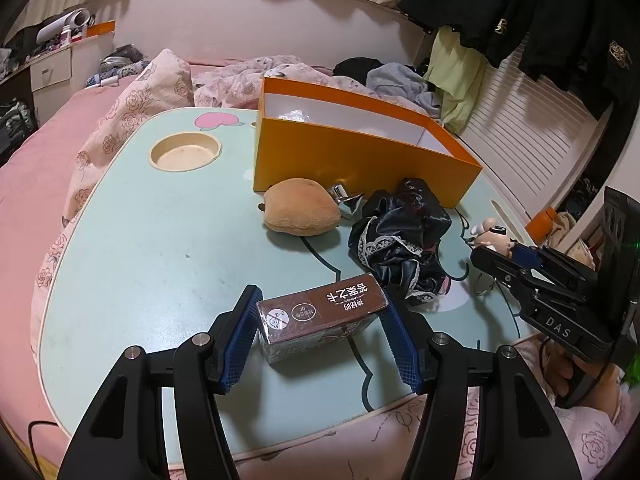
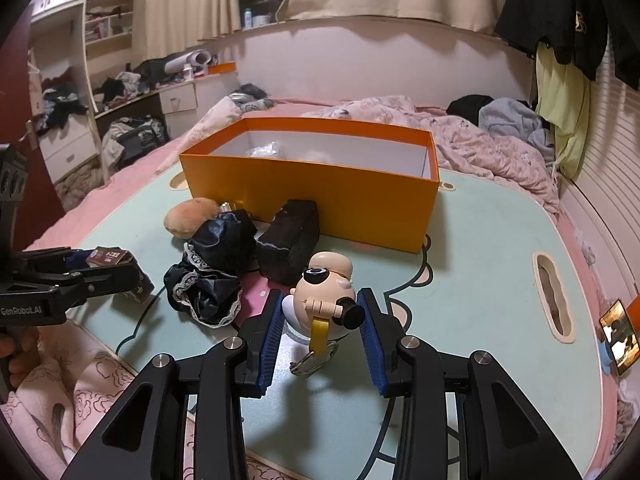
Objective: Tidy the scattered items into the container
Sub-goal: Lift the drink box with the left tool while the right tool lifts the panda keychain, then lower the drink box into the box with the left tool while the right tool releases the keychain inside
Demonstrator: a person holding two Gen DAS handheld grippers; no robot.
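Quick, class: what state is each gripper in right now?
Left gripper: closed on the brown card box.
Right gripper: closed on the figurine keychain.

Glossy cardboard box (image 1: 360,156); plush toy (image 1: 300,212); shiny satin cloth (image 1: 400,232); smooth tabletop (image 1: 160,240).

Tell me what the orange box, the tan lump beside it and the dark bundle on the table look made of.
Orange box: probably stiff card, matte orange outside, white inside, with crisp folded corners.
Tan lump: looks like plush fabric, fuzzy and soft-edged.
Dark bundle: seemingly satin-like cloth, glossy in its crumpled folds, with white lace trim.
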